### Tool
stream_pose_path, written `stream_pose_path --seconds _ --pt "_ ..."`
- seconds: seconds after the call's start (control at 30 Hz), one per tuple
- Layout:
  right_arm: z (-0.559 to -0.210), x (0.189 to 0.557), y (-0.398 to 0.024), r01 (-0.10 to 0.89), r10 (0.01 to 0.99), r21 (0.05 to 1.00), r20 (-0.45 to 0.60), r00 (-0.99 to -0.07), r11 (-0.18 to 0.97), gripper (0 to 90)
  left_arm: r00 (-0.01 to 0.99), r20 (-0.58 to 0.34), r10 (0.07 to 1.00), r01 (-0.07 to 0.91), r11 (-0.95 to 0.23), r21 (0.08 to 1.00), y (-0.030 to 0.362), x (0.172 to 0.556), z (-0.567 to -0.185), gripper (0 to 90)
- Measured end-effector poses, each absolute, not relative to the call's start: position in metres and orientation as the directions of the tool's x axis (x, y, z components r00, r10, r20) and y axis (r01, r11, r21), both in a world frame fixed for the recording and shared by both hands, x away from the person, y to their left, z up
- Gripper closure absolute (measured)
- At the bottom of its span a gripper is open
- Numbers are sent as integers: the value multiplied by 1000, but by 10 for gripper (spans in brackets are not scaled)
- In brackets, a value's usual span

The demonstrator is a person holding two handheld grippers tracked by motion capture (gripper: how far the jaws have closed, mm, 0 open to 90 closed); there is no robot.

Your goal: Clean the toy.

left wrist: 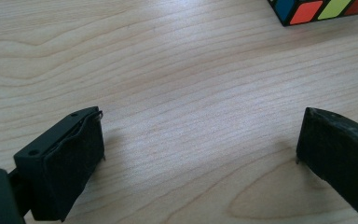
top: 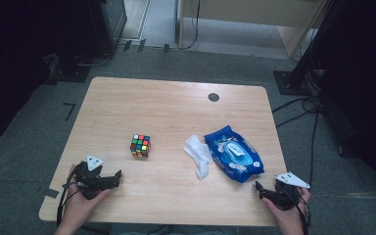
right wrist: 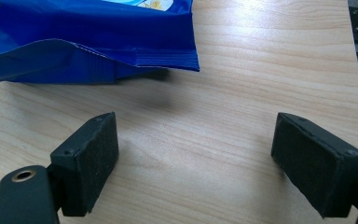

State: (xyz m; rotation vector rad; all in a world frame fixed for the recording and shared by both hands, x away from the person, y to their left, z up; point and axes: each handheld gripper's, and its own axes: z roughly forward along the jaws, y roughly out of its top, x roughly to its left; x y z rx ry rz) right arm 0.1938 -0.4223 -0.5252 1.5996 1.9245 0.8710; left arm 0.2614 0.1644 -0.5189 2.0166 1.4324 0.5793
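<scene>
A colourful puzzle cube (top: pixel 140 145) sits on the wooden table (top: pixel 176 112) left of centre; its lower edge shows at the top right of the left gripper view (left wrist: pixel 317 10). A blue wet-wipes pack (top: pixel 233 153) lies right of centre, with a crumpled white wipe (top: pixel 198 153) beside it on its left. My left gripper (top: pixel 118 177) rests near the front left edge, open, with bare wood between its fingers (left wrist: pixel 70 163). My right gripper (top: pixel 257 188) sits at the front right, open, just short of the blue pack (right wrist: pixel 88 42), which is not between the jaws.
A small dark round grommet (top: pixel 213 97) is set in the table near the far edge. Cables and dark equipment stands surround the table on the carpeted floor (top: pixel 293 105). The table's right edge (right wrist: pixel 356 60) runs close to my right gripper.
</scene>
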Motion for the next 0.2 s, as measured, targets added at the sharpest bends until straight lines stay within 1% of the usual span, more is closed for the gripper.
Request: stream_pose_path --seconds 0.2 --pt "-525 194 -422 669 980 735 31 -196 111 149 325 11 946 688 -245 684 164 261 -519 9"
